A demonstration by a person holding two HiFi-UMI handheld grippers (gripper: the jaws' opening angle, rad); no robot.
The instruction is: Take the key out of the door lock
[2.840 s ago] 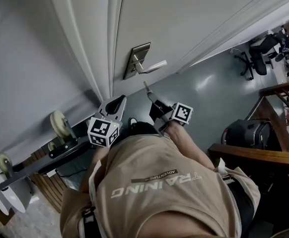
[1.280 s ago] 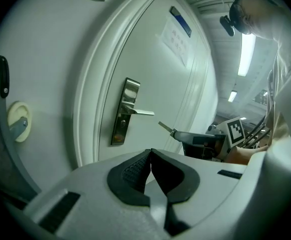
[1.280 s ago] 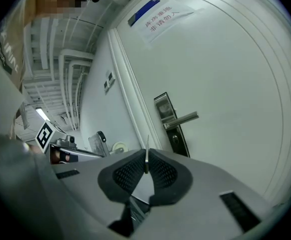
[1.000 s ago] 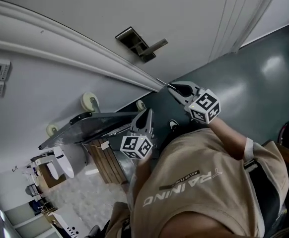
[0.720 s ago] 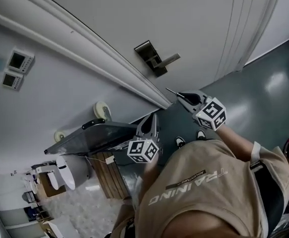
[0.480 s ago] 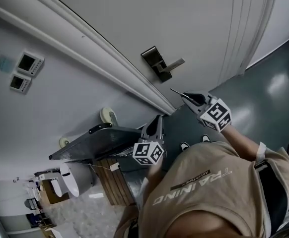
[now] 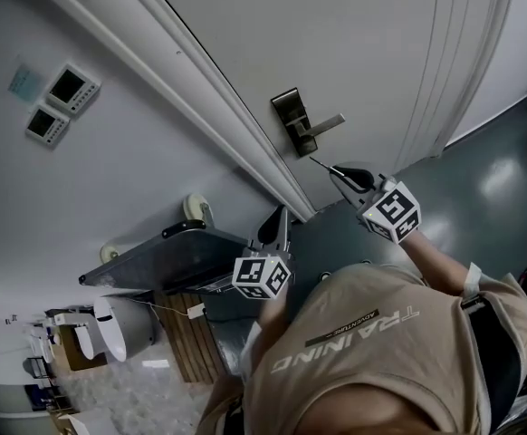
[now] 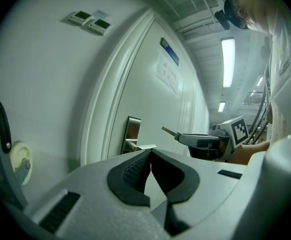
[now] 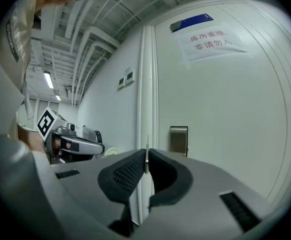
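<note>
The left gripper [image 8: 150, 155] has its ribbed black pads closed tip to tip, with nothing between them. The right gripper [image 9: 146, 165] is clamped narrow on the key [image 9: 146, 151], a thin flat metal blade projecting forward, clear of the lock. Beyond it, the rectangular brushed-metal lock plate [image 7: 289, 114] carries a straight lever handle [image 7: 327, 124] on the smooth white door [image 7: 363, 43].

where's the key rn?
The key is clamped edge-on in the right gripper jaws. In the head view its blade points at the door just below the lock plate and handle, clear of both.
</note>
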